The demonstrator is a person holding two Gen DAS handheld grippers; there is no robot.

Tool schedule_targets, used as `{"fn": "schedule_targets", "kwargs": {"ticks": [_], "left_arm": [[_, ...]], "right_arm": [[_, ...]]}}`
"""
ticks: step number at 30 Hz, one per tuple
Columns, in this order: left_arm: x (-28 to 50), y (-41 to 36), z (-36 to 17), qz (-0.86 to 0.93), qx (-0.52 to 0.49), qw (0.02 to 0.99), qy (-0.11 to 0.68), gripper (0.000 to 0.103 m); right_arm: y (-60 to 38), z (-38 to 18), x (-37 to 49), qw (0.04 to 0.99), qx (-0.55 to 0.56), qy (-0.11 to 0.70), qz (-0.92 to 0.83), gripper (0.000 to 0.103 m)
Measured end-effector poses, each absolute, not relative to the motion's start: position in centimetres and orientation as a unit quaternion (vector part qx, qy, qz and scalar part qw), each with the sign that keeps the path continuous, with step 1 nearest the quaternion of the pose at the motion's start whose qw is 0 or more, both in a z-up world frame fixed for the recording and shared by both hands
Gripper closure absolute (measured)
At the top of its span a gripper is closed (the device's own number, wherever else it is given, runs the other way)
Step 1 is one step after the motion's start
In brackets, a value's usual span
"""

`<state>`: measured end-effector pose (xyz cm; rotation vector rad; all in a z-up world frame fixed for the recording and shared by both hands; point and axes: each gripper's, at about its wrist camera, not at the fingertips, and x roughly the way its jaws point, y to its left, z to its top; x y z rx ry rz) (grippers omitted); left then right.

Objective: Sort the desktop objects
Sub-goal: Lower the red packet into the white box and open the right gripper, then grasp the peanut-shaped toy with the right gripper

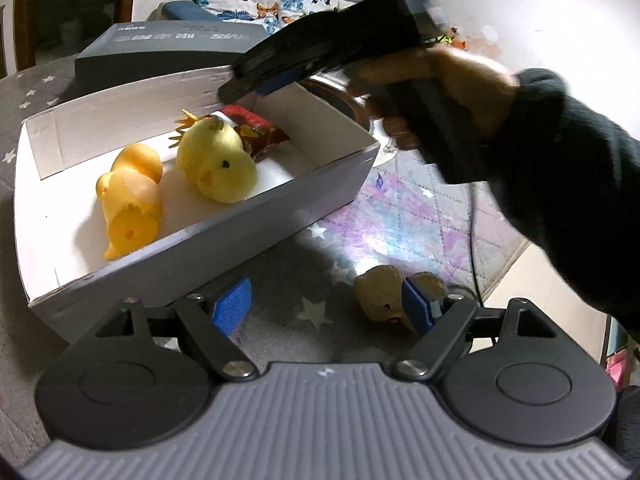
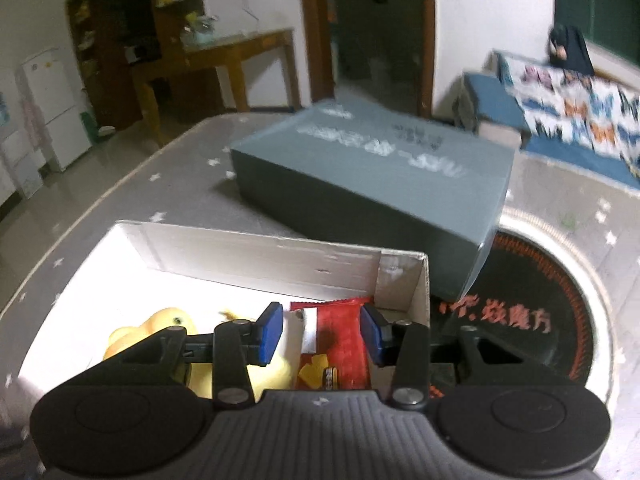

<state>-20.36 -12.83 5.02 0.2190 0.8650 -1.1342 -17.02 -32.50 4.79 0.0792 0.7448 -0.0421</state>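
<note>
An open white box [image 1: 280, 200] holds a yellow rubber duck [image 1: 128, 204], a yellow plush chick [image 1: 216, 160] and a red snack packet [image 1: 260, 128]. On the starry mat in front of the box lies a tan chick toy [image 1: 380, 292]. It sits inside the spread fingers of my left gripper [image 1: 326, 306], close against the right pad. A hand holds my right gripper [image 1: 256, 84] over the box's far corner. In the right wrist view, that gripper [image 2: 323, 334] is open above the red packet [image 2: 336, 336], with nothing between its pads.
A grey lidded box [image 2: 372, 184] with white lettering stands behind the white box [image 2: 400, 276]. A round black cooktop with a silver rim [image 2: 540, 280] is set into the table at right. The person's dark sleeve [image 1: 560, 184] crosses the right side.
</note>
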Motion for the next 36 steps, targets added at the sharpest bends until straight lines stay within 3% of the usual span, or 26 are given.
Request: {"fn": "schedule_targets", "kwargs": {"ticks": [5,10,17,24,31,36], "left_arm": [[-19.8,-12.3,5.2,-0.511,0.096,0.757,0.395,0.022],[-19.2,-11.9,5.1,-0.499,0.09,0.764,0.399,0.022],[-19.5,-12.7,4.9,-0.505,0.094,0.757,0.404,0.022],[-20.4,-13.2,4.9,-0.514,0.097,0.751,0.404,0.022],[-21.6,-14.4,4.9,-0.539,0.103,0.732,0.404,0.022],[-22.1,-16.1,4.5,-0.556,0.113,0.718,0.404,0.023]], "right_arm": [[-32.0,6.6,-23.2,0.941,0.011,0.337,0.0,0.046],[-31.8,7.1,-30.1,0.937,0.021,0.347,0.038,0.029],[-28.9,4.7,-33.5,0.909,0.018,0.406,0.087,0.03],[-27.1,1.9,-32.8,0.888,-0.015,0.448,0.105,0.042],[-26.8,0.6,-33.8,0.883,-0.021,0.458,0.101,0.044],[-26.9,0.1,-34.3,0.883,-0.019,0.459,0.095,0.051]]}}
